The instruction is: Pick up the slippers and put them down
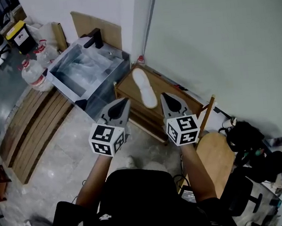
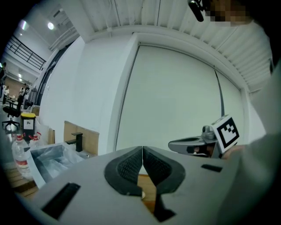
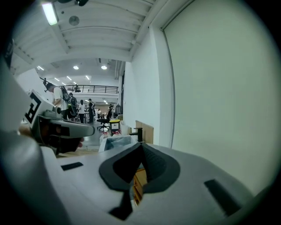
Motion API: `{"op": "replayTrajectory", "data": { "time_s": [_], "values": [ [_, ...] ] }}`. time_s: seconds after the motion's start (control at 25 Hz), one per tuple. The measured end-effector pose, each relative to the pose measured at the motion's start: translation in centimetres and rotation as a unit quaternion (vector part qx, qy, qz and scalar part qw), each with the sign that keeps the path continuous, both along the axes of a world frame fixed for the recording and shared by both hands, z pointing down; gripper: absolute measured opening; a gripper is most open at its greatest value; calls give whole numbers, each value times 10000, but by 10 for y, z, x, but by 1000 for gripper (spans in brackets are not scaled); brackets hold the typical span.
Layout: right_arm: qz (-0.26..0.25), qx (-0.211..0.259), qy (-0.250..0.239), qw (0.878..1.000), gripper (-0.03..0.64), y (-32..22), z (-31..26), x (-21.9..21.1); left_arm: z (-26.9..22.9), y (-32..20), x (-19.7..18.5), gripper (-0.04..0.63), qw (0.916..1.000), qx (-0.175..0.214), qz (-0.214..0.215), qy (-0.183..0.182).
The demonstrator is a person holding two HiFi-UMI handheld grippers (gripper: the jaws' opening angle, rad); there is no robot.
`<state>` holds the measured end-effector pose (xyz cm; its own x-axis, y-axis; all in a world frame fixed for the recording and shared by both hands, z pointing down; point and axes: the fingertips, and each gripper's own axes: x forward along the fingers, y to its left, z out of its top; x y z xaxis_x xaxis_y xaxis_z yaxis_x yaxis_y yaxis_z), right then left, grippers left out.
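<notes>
One white slipper (image 1: pixel 144 88) lies sole up on a low wooden table (image 1: pixel 127 86) against the wall. In the head view both grippers hang side by side just short of the table's near edge. The left gripper (image 1: pixel 126 102) points at the table left of the slipper, and the right gripper (image 1: pixel 163 96) points right of it. Neither touches the slipper. The left gripper view shows its jaws (image 2: pixel 142 153) pressed together with nothing between them, the wooden top just visible below. The right gripper's jaws (image 3: pixel 141 148) are likewise shut and empty.
A steel sink unit (image 1: pixel 63 68) wrapped in plastic, with a black tap (image 1: pixel 94 39), stands left of the table. Water bottles (image 1: pixel 32 72) and wooden slats (image 1: pixel 29 126) lie further left. A round wooden stool (image 1: pixel 215 157) and black bags (image 1: pixel 246 135) sit to the right.
</notes>
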<state>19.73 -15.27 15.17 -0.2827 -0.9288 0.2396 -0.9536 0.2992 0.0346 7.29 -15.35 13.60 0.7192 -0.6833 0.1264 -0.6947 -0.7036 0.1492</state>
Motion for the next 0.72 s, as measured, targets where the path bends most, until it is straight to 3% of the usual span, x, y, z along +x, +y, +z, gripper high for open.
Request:
{"op": "replayTrajectory", "data": {
  "time_s": [0.48, 0.72],
  "values": [
    [8, -497, 254, 9984, -8, -50, 43, 14, 40, -50, 11, 6, 9987, -475, 130, 95],
    [-116, -818, 253, 9963, -8, -92, 71, 34, 61, -90, 29, 6, 9980, -620, 60, -77]
  ]
}}
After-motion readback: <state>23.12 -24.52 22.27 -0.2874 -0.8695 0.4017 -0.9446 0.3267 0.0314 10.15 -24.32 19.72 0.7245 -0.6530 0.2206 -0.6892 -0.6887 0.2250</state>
